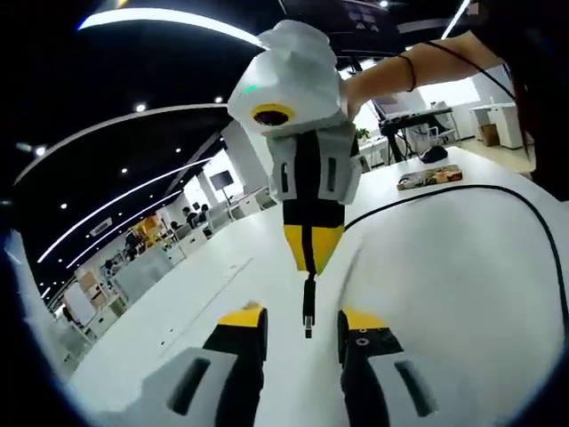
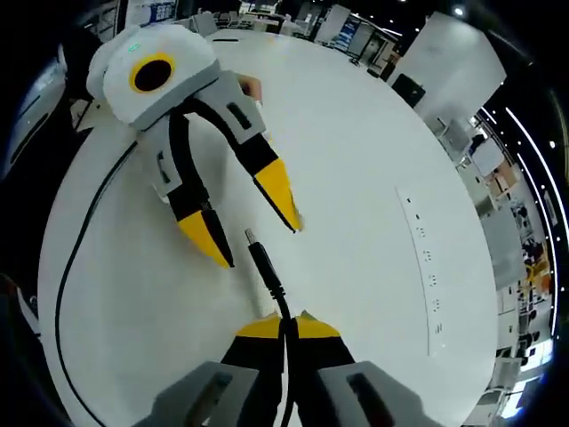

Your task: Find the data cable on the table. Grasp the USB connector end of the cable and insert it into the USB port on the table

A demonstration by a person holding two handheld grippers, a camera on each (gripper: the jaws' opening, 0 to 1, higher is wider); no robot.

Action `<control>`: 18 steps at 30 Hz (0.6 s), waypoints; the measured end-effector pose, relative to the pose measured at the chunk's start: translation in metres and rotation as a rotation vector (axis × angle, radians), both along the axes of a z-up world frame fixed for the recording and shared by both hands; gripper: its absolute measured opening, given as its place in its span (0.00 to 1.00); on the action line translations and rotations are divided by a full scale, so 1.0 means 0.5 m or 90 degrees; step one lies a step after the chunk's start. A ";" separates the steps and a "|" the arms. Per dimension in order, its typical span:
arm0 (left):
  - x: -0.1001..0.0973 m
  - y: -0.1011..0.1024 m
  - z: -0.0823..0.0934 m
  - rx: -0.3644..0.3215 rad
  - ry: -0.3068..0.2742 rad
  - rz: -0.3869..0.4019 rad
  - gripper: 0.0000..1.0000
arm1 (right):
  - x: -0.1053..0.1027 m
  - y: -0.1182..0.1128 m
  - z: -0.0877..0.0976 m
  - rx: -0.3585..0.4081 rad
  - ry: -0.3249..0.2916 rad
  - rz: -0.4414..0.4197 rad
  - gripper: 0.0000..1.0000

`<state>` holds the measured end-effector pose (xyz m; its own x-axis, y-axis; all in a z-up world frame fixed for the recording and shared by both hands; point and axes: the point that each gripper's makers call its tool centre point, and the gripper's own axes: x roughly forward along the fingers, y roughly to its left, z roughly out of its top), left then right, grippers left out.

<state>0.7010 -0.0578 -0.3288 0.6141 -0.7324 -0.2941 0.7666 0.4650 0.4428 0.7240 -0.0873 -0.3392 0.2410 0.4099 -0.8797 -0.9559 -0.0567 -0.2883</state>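
Our left gripper [image 1: 302, 322], jaws spread, sits just below the hanging USB connector [image 1: 308, 307]. If we close it off-centre, we judge the connector could twist in the grip and meet the port crooked. Our right gripper [image 2: 286, 331] is pressed together on the data cable [image 1: 480, 186] just behind the connector, so the stub ahead of it may wobble. The connector is slim and black with a metal tip, held in the air above the white table [image 2: 356, 133]. The socket strip [image 2: 427, 267] lies well apart to its right, and the cord trails back across the table.
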 end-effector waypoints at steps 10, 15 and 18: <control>0.003 -0.011 -0.006 0.027 -0.011 -0.008 0.17 | -0.007 -0.001 0.004 0.000 -0.003 0.007 0.04; 0.001 -0.013 -0.005 0.039 -0.018 -0.013 0.09 | -0.011 -0.001 0.005 0.001 -0.002 0.008 0.04; -0.001 -0.016 -0.003 0.033 -0.017 -0.016 0.08 | -0.014 -0.002 0.006 0.000 -0.003 0.008 0.04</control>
